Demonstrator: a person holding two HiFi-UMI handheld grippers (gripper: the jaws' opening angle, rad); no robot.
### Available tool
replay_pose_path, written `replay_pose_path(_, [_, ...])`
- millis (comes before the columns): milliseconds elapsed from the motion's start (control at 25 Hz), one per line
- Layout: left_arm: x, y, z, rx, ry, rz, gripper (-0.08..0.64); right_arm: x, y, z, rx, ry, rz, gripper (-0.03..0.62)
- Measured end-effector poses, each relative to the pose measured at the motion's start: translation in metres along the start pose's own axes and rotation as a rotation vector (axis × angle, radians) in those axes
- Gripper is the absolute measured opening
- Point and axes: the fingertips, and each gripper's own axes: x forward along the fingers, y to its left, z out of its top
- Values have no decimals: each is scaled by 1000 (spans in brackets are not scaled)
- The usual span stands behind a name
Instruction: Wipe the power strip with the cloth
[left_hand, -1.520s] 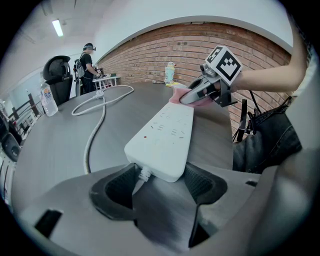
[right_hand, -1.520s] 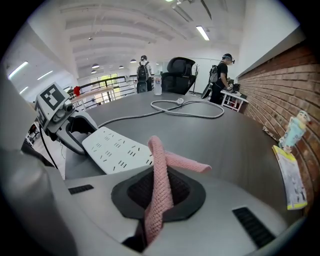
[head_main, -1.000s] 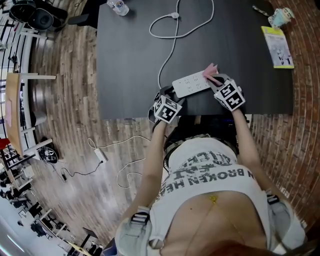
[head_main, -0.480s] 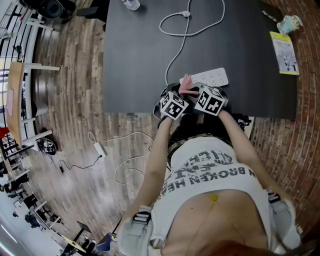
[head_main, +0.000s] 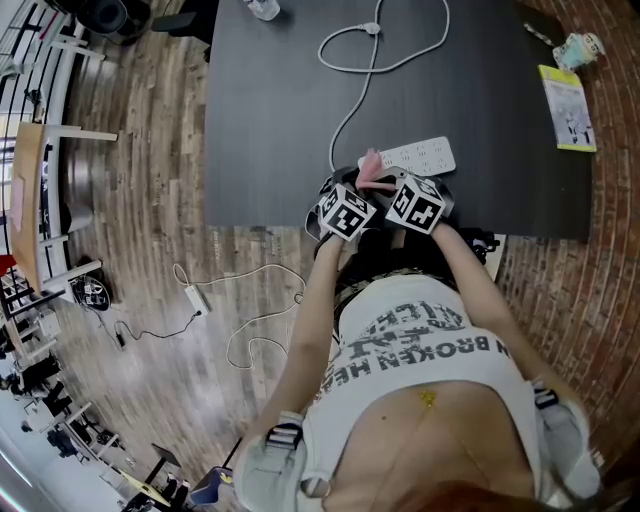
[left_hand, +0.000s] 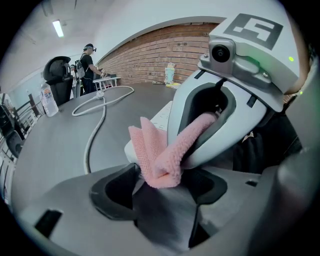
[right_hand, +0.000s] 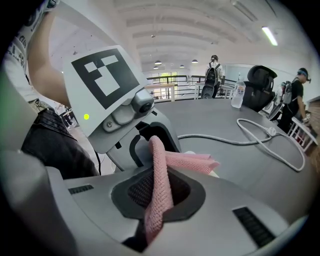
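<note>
Entry: wipe of power strip, mid-task.

Layout: the power strip (head_main: 425, 155) lies on the black table (head_main: 270, 110), toward the near edge and a little right of centre. Its cord (head_main: 350, 100) runs off the left end and loops away to the far side. Both grippers are crowded together at the near edge, just beside the strip's left end.

Right gripper (right_hand: 155, 200): jaws pressed together on the pink cloth (right_hand: 159, 185). The strip of fabric runs down into the gap between them, and the rest rises toward the other gripper.

Left gripper (left_hand: 162, 192): jaws drawn in, with the folded end of the cloth at their tips. I read it as pinched, but only shallowly; the bite depth isn't clear.

So the cloth is strung between the two grippers, bunched, over or just beside the strip's left end. I can't tell whether it is actually touching the casing.

Risks from here, as I judge them:
- The left grip is thin. Any pull apart could slip the fold out and drop that end.
- The cloth is rolled, not flat, so a pass may skim the strip with little contact.
- The strip is loose and probably light. A sideways wipe could shove it along the table or off the near edge, since neither gripper is free to pin it.
- The grippers are nearly touching and could knock together on the next stroke.
</note>
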Motion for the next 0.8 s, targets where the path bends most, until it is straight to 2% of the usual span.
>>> replay_pose_path(360, [0,0,0,-1,3,-2,288,-6,-2,-8,-6,0,-26,17])
replay_pose_path(800, [0,0,0,-1,3,-3,288,-21,-21,-26,52,22,-108,16])
